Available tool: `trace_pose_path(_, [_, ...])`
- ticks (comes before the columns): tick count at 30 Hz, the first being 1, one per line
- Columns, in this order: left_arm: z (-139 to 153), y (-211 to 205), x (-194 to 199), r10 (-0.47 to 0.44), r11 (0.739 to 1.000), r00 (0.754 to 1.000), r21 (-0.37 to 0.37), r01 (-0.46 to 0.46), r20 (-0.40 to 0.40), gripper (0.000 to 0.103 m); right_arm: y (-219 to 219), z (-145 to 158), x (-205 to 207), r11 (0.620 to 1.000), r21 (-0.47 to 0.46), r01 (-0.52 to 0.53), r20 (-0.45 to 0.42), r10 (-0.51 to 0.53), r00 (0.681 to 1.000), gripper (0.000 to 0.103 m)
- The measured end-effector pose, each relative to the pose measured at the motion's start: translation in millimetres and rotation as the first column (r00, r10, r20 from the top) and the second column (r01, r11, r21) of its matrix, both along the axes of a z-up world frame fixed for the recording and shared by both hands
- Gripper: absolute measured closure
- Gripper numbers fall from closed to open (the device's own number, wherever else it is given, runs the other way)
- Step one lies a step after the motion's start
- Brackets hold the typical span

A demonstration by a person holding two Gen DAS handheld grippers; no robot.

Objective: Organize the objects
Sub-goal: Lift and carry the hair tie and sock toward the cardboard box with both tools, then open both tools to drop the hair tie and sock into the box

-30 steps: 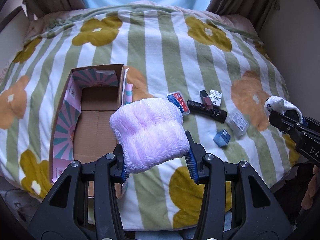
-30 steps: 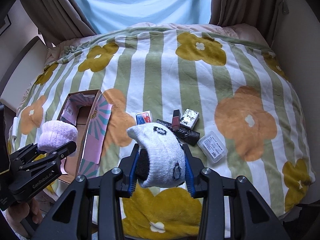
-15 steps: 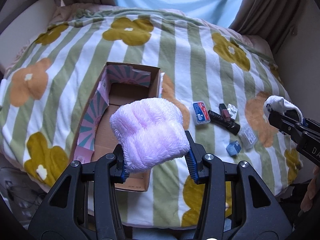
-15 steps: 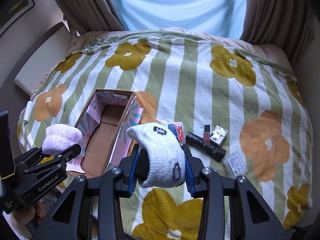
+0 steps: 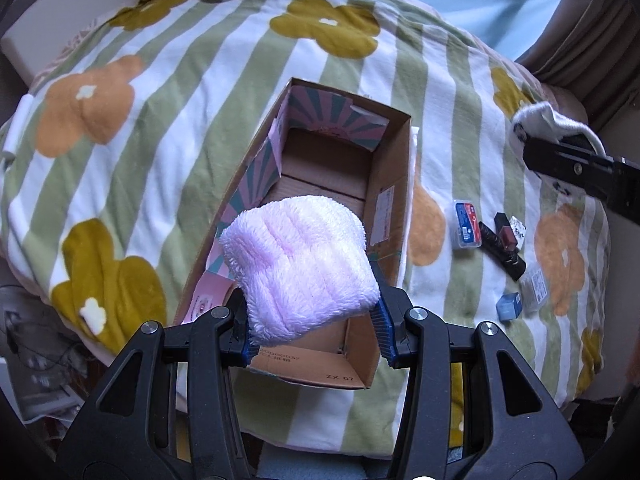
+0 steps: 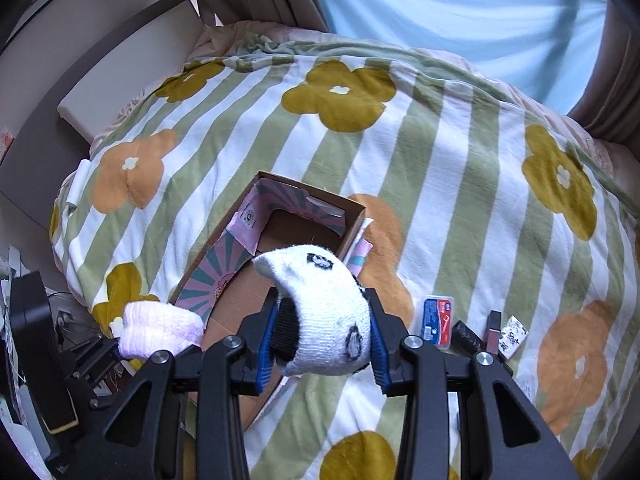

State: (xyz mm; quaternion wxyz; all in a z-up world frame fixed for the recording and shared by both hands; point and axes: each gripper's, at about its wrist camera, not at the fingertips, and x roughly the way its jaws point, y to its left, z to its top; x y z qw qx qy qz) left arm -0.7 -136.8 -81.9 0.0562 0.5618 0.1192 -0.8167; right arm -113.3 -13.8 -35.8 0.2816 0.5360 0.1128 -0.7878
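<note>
Both grippers have swung over toward the cardboard box [image 5: 384, 184]. Left gripper [image 5: 312, 320] clamps the pink fluffy sock [image 5: 300, 268] above it; right gripper [image 6: 322, 344] grips the white sock [image 6: 324, 320] at three o'clock. Lower first, then release.

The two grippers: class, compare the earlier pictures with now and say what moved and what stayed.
Both grippers swung left toward the cardboard box. The left gripper now holds the pink fluffy sock over the box; the right gripper carries the white panda sock to its edge. Both grips stayed shut; the small items on the blanket lie unmoved.
</note>
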Motion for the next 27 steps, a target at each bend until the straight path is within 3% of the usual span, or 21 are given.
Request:
trace_pose_path(12, [-76.9, -24.8, -32.7, -0.011, 0.999, 0.993, 0.054, 0.004, 0.121, 0.062, -95.1, -87.3, -51.0, 0.985, 0.074, -0.156, 0.095, 0.149, 0.984, 0.067])
trace_pose_path(21, [-123.0, -22.2, -49.6, -0.05, 0.996, 0.982, 0.08, 0.036, 0.181, 0.062, -124.9, -166.6, -60.0, 0.957, 0.115, -0.265, 0.191, 0.24, 0.952, 0.067])
trace_pose_path(27, [-144.5, -14.8, -53.2, -0.074, 0.993, 0.976, 0.101, 0.054, 0.203, 0.062, -127.0, -187.7, -57.3, 0.959, 0.102, -0.265, 0.231, 0.237, 0.944, 0.067])
